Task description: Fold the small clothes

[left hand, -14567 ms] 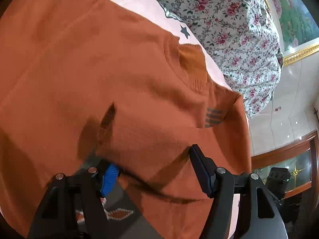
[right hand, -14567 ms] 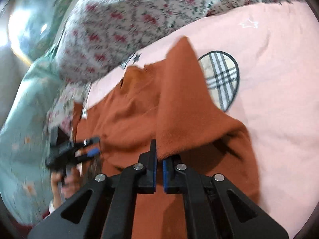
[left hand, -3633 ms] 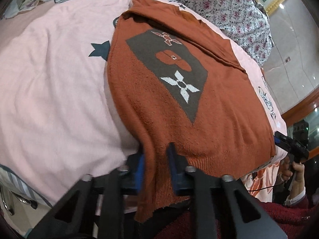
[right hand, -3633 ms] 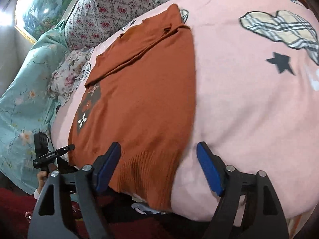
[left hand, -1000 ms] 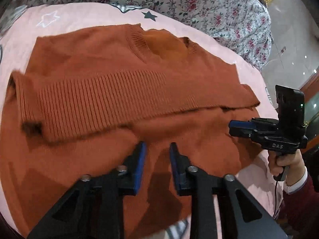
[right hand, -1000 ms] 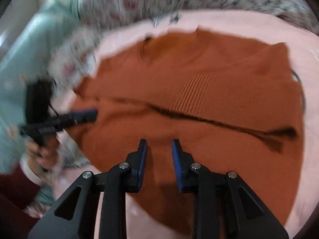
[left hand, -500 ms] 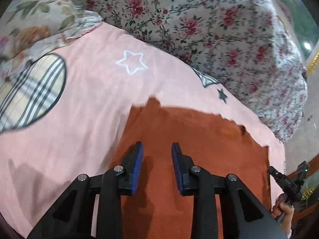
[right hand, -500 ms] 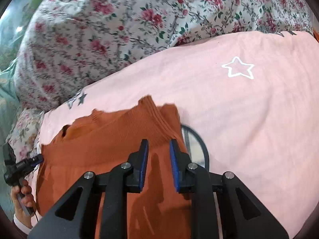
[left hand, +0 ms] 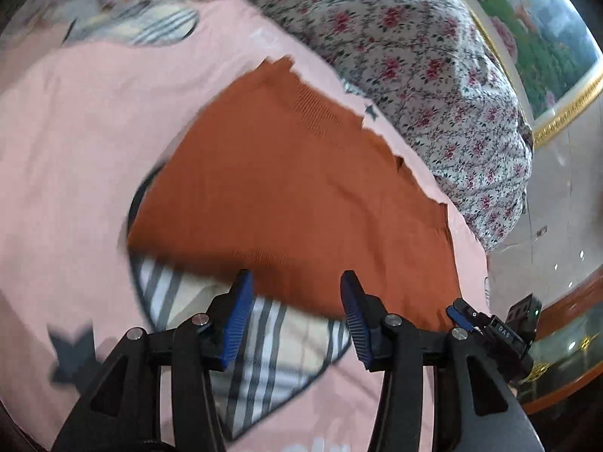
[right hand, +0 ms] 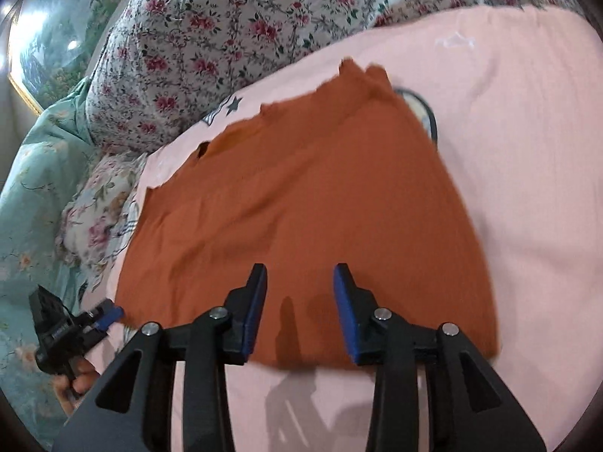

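The rust-orange knit sweater (left hand: 294,196) lies folded flat on the pink bedsheet (left hand: 68,143). In the left wrist view my left gripper (left hand: 296,301) hovers just over the sweater's near edge, its jaws opening, with nothing pinched between the blue pads. The same sweater (right hand: 301,207) fills the middle of the right wrist view. My right gripper (right hand: 299,301) is above its near edge, jaws also opening and empty. Each view shows the other gripper at its side: the right gripper (left hand: 490,324) at the sweater's right corner, the left gripper (right hand: 75,324) at its left corner, held by a hand.
A floral quilt (left hand: 414,45) is heaped behind the sweater. A teal flowered cover (right hand: 30,188) lies to the left. The sheet has a plaid heart patch (left hand: 256,342) under the left gripper and a dark star (left hand: 71,350). The bed ends at a glossy floor (left hand: 557,207).
Both grippers have pulled back toward the sweater's near edge and their jaws have spread apart. The fold seen a second ago now lies flat.
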Tool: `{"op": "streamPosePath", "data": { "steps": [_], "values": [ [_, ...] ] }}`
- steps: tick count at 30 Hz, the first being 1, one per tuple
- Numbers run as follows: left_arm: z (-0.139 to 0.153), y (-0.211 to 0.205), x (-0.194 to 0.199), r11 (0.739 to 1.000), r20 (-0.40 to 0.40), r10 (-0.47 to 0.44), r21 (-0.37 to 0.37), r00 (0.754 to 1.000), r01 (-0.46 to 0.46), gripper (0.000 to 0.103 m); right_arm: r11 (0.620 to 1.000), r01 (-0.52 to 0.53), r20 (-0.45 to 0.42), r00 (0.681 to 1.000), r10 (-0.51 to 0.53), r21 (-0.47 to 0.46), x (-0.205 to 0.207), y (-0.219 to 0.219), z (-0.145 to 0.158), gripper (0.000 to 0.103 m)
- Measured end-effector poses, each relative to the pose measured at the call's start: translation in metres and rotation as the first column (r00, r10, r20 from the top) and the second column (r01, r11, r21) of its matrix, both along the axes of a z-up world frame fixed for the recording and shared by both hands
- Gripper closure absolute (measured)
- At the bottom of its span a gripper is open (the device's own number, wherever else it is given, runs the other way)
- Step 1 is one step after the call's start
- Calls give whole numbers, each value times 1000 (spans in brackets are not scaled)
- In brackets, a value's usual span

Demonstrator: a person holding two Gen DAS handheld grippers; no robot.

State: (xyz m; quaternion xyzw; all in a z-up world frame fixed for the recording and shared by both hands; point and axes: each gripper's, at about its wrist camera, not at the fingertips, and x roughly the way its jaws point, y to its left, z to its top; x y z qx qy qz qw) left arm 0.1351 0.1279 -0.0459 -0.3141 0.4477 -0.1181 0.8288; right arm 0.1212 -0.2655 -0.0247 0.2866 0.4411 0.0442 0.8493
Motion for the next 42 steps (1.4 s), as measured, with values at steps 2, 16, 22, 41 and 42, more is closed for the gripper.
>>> {"op": "streamPosePath", "data": {
  "steps": [2, 16, 22, 41, 42],
  "values": [
    [-11, 2, -11, 1000, -33, 15, -12, 999, -15, 48, 999, 18, 9, 1000, -19, 46, -14, 3, -2, 61],
    [-23, 18, 27, 975, -34, 208, -76, 978, -210, 30, 981, 61, 30, 997, -68, 184, -35, 9, 7, 15],
    [-21, 18, 47, 964, -19, 261, -41, 965, -262, 32, 984, 48, 59, 996, -59, 170, -29, 2, 15, 15],
    [67, -212, 69, 919, 217, -312, 316, 925, 236, 93, 979, -143, 11, 990, 143, 147, 62, -34, 21, 15],
    [59, -223, 70, 909, 201, -333, 329, 921, 257, 93, 969, -168, 18, 986, 167, 179, 68, -32, 21, 15]
  ]
}}
